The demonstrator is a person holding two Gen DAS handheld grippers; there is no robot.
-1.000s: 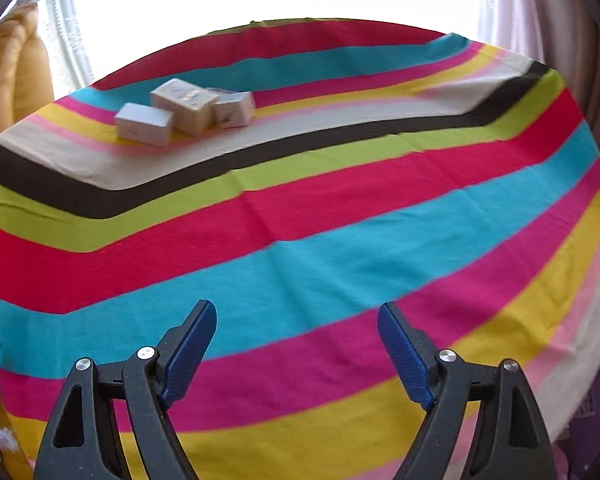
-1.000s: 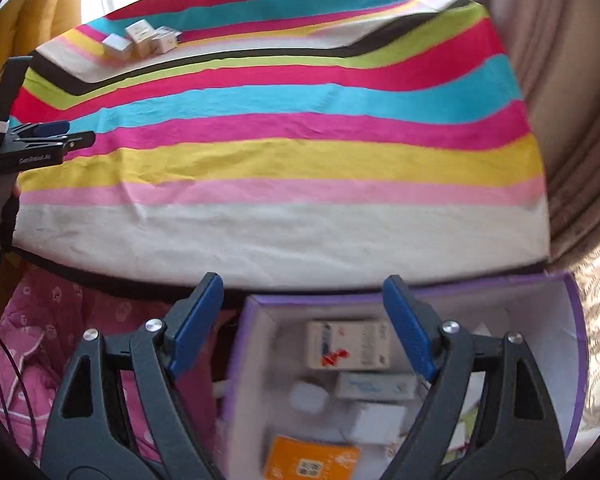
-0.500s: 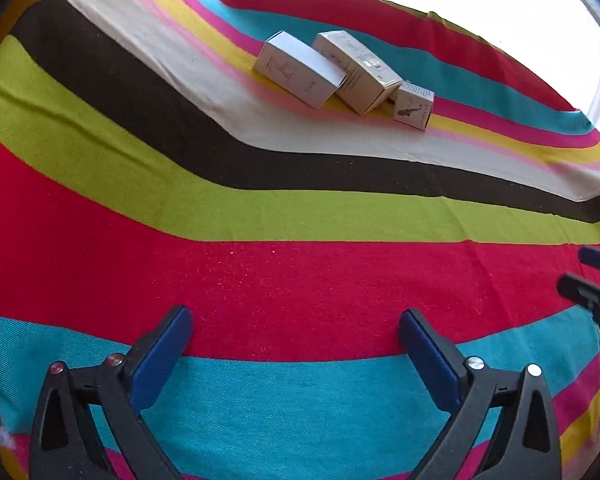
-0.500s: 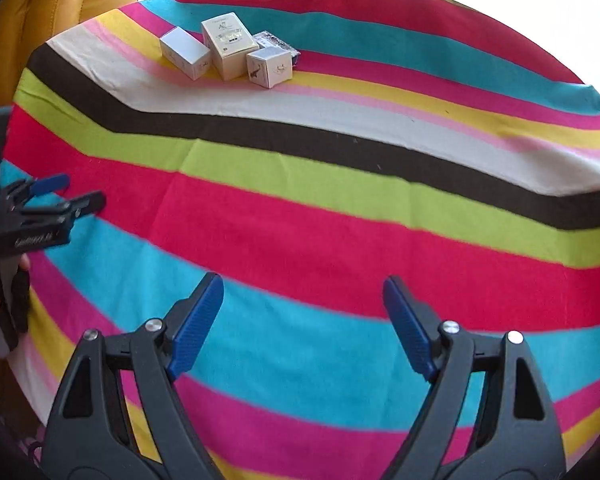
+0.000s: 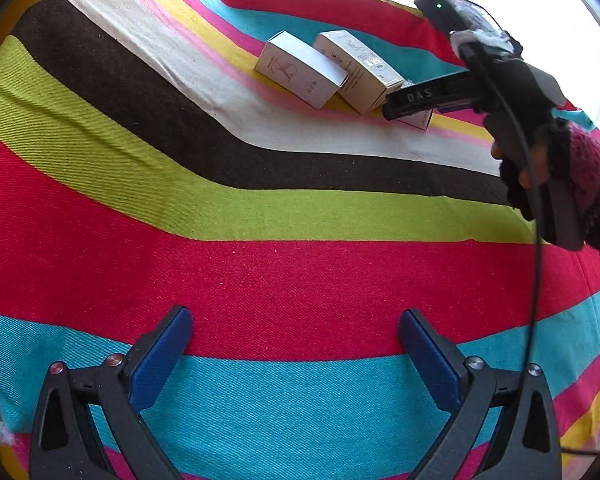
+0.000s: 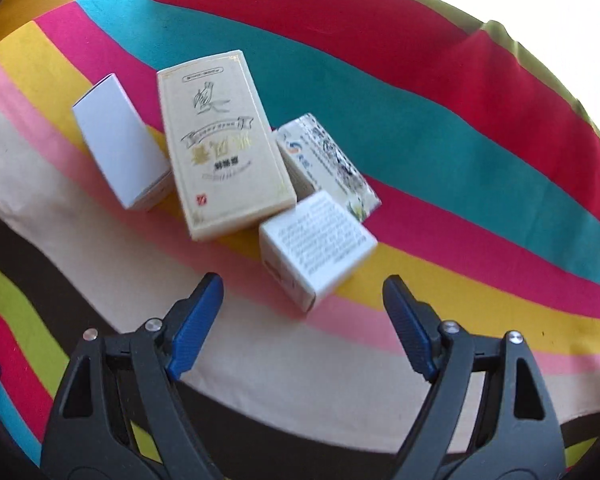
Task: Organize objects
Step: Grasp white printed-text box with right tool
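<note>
Four cartons cluster on the striped cloth (image 6: 460, 152); the right gripper (image 6: 304, 320), spread and empty, approaches the small white box (image 6: 320, 244) at twelve o'clock, which calls for straddling it before closing.

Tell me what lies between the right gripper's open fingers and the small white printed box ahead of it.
Nothing but bare striped cloth: the right wrist view shows the right gripper open, just short of the small white printed box.

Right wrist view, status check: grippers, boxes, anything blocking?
Right gripper open, empty, just short of the small white text box. Left gripper open, empty, back over the striped cloth. Four boxes clustered, cream box in the middle. Approach unblocked.
</note>
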